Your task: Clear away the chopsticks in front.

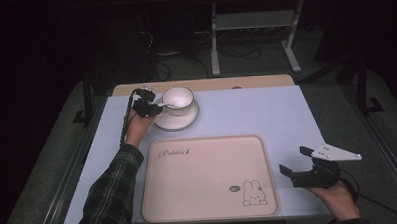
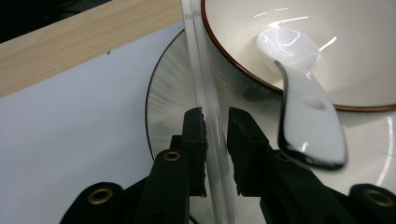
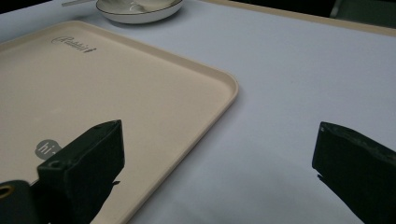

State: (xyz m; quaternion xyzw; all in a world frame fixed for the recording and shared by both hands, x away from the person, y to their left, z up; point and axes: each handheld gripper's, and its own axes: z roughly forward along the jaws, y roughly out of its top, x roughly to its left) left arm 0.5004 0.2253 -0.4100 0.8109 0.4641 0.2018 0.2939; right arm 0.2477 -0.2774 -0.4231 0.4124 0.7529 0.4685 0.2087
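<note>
The left gripper (image 2: 215, 122) has its jaws narrowed on a thin white chopstick-like rod (image 2: 205, 93), seemingly pinched, beside the brown-rimmed white bowl (image 2: 355, 60) on its saucer (image 1: 177, 120). The right gripper (image 3: 219, 158) gapes wide over bare tabletop beside the beige tray's (image 3: 224, 88) edge.

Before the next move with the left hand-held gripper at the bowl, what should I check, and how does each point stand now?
1. Chopsticks lined up between the jaws of the left hand-held gripper: ok, one jaw on each side, over the saucer.
2. Pads pressing on the chopsticks: cannot tell, the gaps are very narrow.
3. Spoon clear of the jaws: cannot tell. It leans out of the bowl, with its handle close beside one jaw.
4. Tray free to receive things: ok, nothing lies on it.
5. Right hand-held gripper out of the way: ok, open, beside the tray.
</note>
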